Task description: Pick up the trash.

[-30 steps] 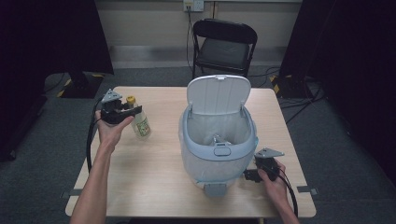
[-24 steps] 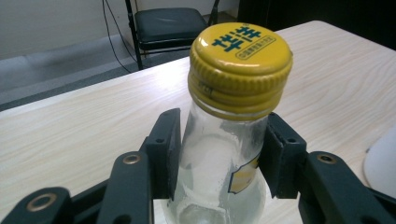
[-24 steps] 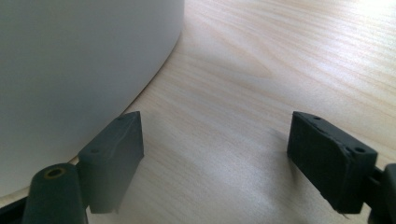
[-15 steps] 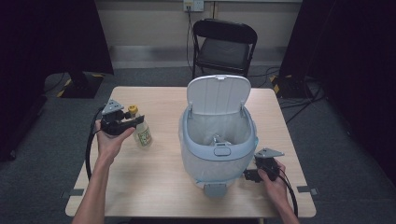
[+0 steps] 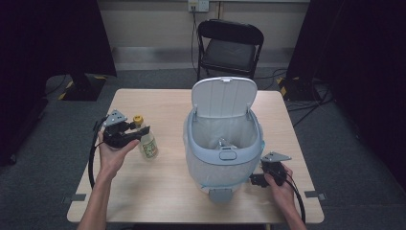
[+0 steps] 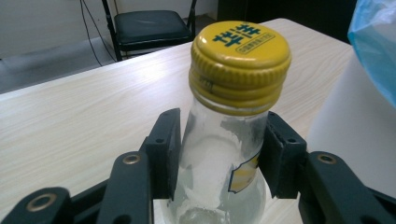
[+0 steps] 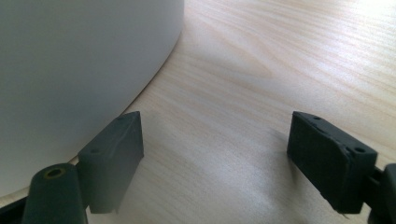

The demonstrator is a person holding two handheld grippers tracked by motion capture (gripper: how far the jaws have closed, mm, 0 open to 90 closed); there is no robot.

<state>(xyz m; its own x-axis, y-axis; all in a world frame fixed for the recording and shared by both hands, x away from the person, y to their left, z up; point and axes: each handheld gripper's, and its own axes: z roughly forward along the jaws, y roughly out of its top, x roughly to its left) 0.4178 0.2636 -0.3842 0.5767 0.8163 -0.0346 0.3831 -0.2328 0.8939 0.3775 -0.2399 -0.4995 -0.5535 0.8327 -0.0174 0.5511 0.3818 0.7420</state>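
Note:
A clear glass bottle [image 5: 148, 145] with a yellow cap [image 6: 240, 51] and a yellow label sits slightly tilted at the table's left. My left gripper [image 5: 142, 131] is shut on its neck; in the left gripper view both pads [image 6: 163, 149] press the glass just under the cap. A white pedal bin [image 5: 210, 167] stands mid-table with its lid [image 5: 224, 97] raised and a pale blue liner inside. My right gripper [image 5: 254, 180] lies low on the table by the bin's right base, jaws wide open with bare wood between them [image 7: 219, 149]. The bin's white wall [image 7: 70, 70] curves beside its left jaw.
A black folding chair [image 5: 230, 45] stands beyond the far table edge. The bin's grey pedal [image 5: 220, 194] juts toward the front edge. The light wood tabletop [image 5: 163, 196] has bare room between bottle and bin. Dark curtains and cables surround the table.
My left gripper has carried the bottle toward the person's side and slightly right, lower over the table. The right gripper has stayed by the bin's base.

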